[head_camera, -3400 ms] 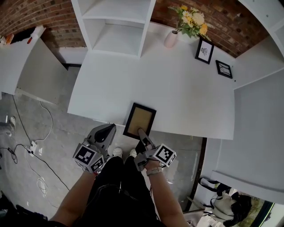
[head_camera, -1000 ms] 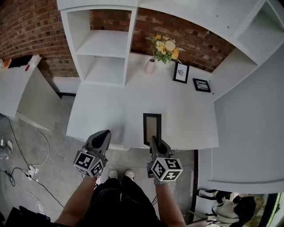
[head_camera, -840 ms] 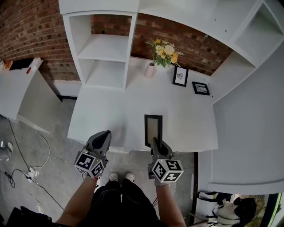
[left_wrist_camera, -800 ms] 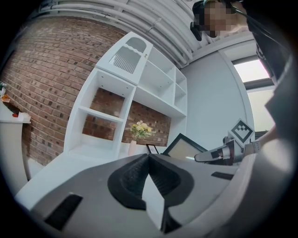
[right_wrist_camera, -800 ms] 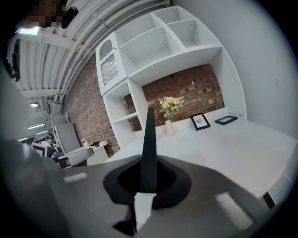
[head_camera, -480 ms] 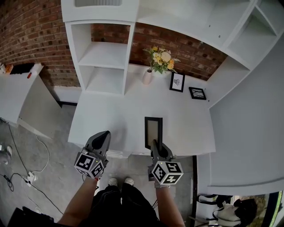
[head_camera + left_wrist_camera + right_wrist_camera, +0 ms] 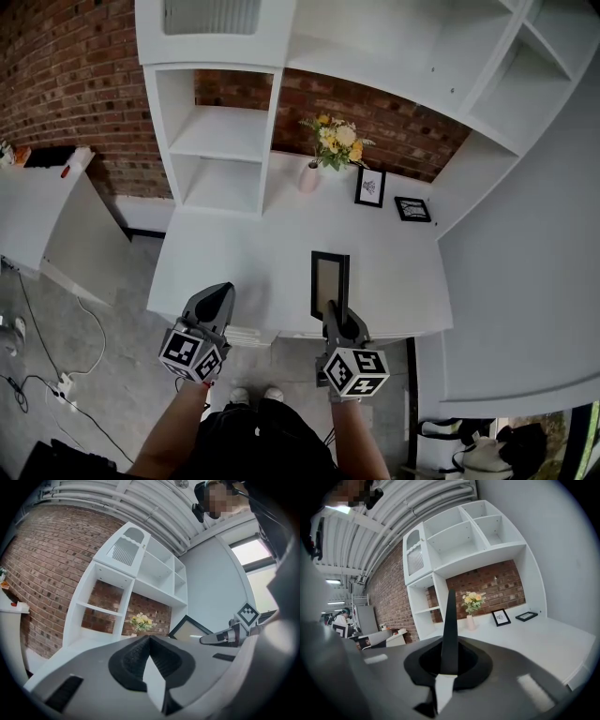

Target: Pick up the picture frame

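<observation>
The picture frame (image 7: 329, 283) has a black border and a tan inside. It is held above the front edge of the white desk (image 7: 244, 253), in front of my right gripper (image 7: 334, 311), which is shut on its near edge. In the right gripper view the frame (image 7: 450, 625) stands edge-on between the closed jaws of that gripper (image 7: 449, 666). My left gripper (image 7: 221, 292) hovers to the left at the desk's front edge, shut and holding nothing. From the left gripper view (image 7: 149, 641) the frame (image 7: 190, 629) shows at the right, tilted.
At the back of the desk stand a vase of yellow flowers (image 7: 325, 148) and two small black frames (image 7: 370, 187) (image 7: 412, 209). White shelves (image 7: 220, 141) rise at the back left and a white wall (image 7: 516, 281) at the right. A brick wall lies behind.
The frame lay flat at the desk's front edge under my right gripper; now it is lifted clear. Both grippers have risen together over the last second.
</observation>
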A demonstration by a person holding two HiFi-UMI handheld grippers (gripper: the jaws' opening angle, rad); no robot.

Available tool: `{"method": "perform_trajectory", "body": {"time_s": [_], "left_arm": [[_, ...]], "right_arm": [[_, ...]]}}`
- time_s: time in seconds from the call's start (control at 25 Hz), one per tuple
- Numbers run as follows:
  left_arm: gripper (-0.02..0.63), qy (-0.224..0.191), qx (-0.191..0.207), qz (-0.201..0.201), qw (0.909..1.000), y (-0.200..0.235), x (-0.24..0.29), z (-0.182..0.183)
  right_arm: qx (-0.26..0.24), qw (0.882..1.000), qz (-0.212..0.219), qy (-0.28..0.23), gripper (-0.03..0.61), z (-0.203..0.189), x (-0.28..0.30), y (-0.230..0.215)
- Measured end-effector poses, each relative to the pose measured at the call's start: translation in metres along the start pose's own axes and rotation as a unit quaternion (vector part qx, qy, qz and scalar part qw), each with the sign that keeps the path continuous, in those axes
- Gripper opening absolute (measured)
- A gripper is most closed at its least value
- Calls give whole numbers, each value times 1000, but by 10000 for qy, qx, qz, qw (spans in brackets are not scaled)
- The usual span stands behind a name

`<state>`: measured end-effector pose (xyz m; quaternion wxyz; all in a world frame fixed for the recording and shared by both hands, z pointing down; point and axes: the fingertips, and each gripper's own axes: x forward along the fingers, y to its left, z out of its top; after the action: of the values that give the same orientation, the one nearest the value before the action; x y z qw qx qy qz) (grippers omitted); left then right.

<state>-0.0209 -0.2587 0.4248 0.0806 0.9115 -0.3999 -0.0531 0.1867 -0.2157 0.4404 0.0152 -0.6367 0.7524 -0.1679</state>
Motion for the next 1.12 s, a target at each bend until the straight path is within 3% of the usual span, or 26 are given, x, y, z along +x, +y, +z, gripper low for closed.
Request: {"method": "perform_trajectory", "body": {"time_s": [0.52,1.12], "left_arm": [[-12,-261,62,0,9996,-2,4,22],[-12,-291,198,-45,9994,-7,6,37]], "right_arm": [[-253,9985,38,-481,14,30,-1,10],[-617,9917,34,-1126,14,62,-14,15]]}}
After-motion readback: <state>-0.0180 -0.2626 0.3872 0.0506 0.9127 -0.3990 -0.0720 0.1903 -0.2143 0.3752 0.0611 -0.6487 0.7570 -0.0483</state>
